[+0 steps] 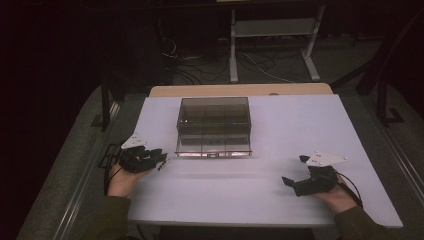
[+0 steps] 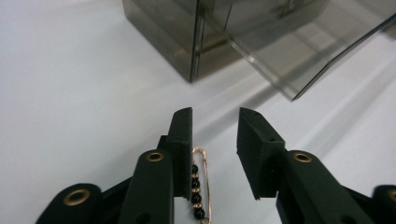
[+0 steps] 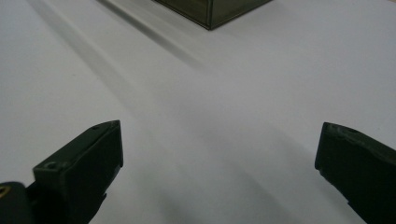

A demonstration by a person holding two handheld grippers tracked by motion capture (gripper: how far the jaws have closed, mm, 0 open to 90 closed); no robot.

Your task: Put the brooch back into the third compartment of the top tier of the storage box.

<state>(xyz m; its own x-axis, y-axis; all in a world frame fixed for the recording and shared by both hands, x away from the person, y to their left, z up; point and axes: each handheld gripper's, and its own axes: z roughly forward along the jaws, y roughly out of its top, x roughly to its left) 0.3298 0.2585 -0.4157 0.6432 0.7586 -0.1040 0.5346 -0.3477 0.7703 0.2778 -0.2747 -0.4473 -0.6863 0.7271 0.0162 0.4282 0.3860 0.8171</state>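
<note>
While I look along my left tongs (image 2: pixel 215 135), I see a thin gold pin with black and gold beads (image 2: pixel 198 186) lying on the white counter (image 2: pixel 70 93). It lies between the two black jaws, close against the left jaw. The right jaw is apart from it, with bare counter in the gap. So my left tongs are partly spread and are not pinching the pin. I cannot tell if the left jaw really touches it.

From the high view, my left tongs (image 1: pixel 161 162) sit near the left edge of the counter (image 1: pixel 300 120), held in my left hand (image 1: pixel 122 182). Just to their right and a bit farther away stands a dark see-through box (image 1: pixel 214 125). It has little walls inside that split it into parts. Its see-through front flap (image 2: pixel 303 56) juts out toward me, and I can see one corner of the box close ahead of my left tongs.

My right tongs (image 1: pixel 294 172) are on the near right side of the counter, well apart from the box and the pin. Their jaws are spread wide, with only bare white counter between them. My right hand (image 1: pixel 340 197) holds them low over the counter.
</note>
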